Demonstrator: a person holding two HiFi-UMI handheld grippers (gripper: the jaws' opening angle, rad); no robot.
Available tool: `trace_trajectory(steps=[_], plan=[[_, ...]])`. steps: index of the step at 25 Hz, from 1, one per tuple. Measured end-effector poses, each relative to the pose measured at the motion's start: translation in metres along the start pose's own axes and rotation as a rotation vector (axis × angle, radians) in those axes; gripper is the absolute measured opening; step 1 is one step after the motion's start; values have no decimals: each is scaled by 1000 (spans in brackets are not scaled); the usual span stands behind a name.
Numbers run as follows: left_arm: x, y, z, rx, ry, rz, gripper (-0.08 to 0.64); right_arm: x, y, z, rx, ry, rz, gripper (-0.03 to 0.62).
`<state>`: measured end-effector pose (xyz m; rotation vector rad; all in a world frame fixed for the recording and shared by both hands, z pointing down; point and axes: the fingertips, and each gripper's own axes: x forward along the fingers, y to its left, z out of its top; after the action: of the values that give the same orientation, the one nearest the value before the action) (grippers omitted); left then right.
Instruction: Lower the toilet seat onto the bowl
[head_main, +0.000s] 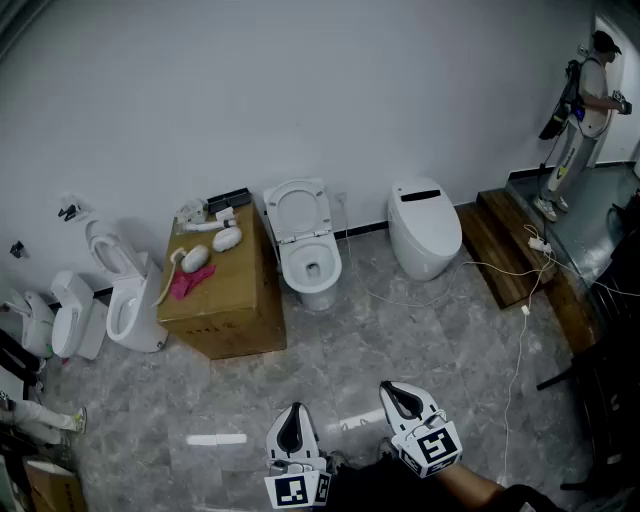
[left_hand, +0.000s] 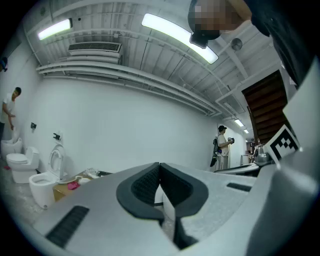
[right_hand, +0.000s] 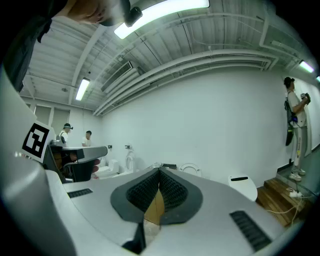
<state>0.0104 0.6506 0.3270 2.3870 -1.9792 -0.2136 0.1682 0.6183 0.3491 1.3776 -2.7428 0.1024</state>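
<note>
I'm standing on the grey marbled stone floor (head_main: 430, 330), looking at the plain white wall (head_main: 300, 90). The big brown cardboard box (head_main: 225, 300) is sitting just left of the white ceramic toilet (head_main: 312, 270). Its white oval seat (head_main: 298, 212) is standing upright, off the bowl, well away from me. I'm holding my left gripper (head_main: 292, 422) and right gripper (head_main: 400, 395) level, both with jaws pressed together on nothing.
</note>
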Motion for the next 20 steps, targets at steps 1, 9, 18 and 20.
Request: trace_trajectory(steps=[1,9,18,20], plan=[[1,-1,1,1,-2,-1,9,0,0,1,1,0,0,26],[3,-3,1,-5,0,0,9,0,-3,3,4,-4,6,26],[6,-10,-1,-8,9,-1,9,-4,-9,7,44,-31,6,26],[8,-14,-2,-7,11,-3,9,-6,-13,6,46,-33,5,26]])
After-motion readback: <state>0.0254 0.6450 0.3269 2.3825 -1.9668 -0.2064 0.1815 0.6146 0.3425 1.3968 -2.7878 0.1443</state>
